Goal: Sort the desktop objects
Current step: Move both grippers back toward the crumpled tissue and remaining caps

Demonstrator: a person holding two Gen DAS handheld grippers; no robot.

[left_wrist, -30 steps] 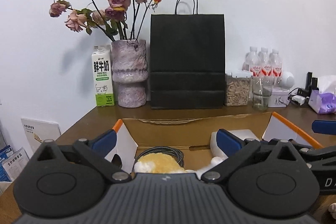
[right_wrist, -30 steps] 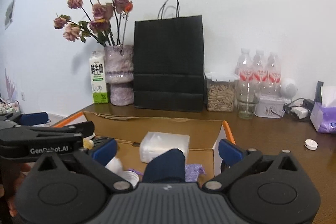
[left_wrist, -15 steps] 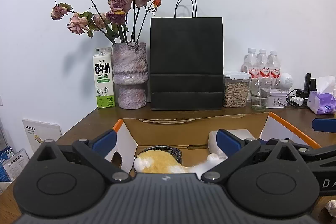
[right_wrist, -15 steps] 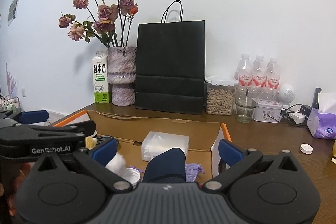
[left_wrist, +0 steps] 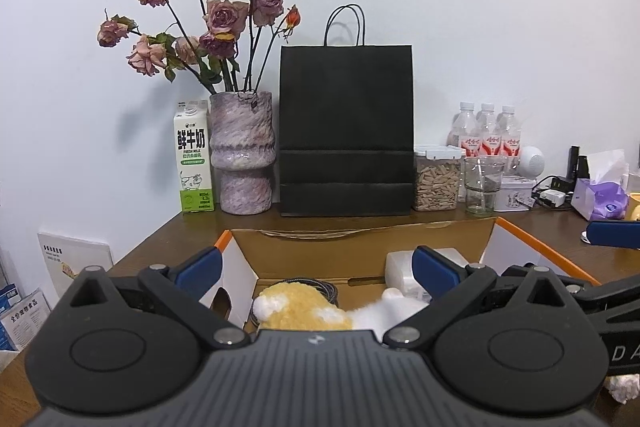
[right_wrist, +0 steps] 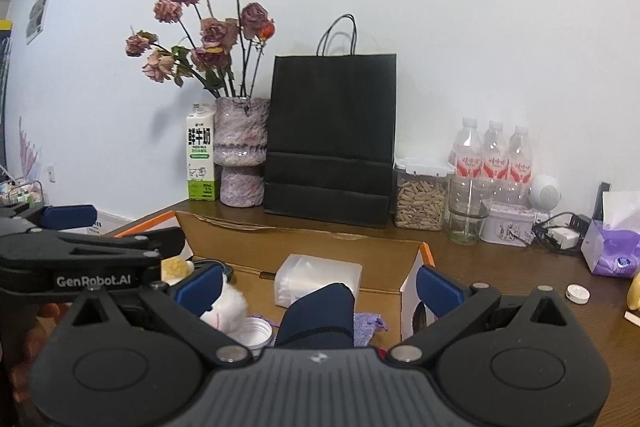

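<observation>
My tabletop [right_wrist: 500, 291] is partly sorted, as far as I can judge: the open cardboard box [left_wrist: 360, 239] in front of me already holds several things, while a few small ones lie loose outside it on my right.

Largest first. The box sits near the tabletop's front edge with its orange-edged flaps folded out. Inside it, from the right wrist view, I see a dark blue cloth roll [right_wrist: 320, 315] standing just ahead of my right tool [right_wrist: 316, 285], whose blue-tipped jaws are spread wide to either side of it, gripping nothing. Behind the roll is a clear plastic box of cotton swabs [right_wrist: 318, 277]. My left tool [left_wrist: 316, 265] is also spread wide and empty; below it lies a plush toy [left_wrist: 304, 311], yellow and white and soft-looking, on top of a coiled braided cable [left_wrist: 324, 287]. The same toy's white end shows beside a small white open jar [right_wrist: 254, 329], and a lilac pouch [right_wrist: 366, 323] lies flat next to the roll.

Left to do, I would say: the white round cap [right_wrist: 577, 293] on the bare wood to the right, well apart from the box, and a yellow thing [right_wrist: 633, 291] at the frame's edge that I cannot identify. The things along the back wall look to me like standing furnishings, not part of the sorting.
</observation>
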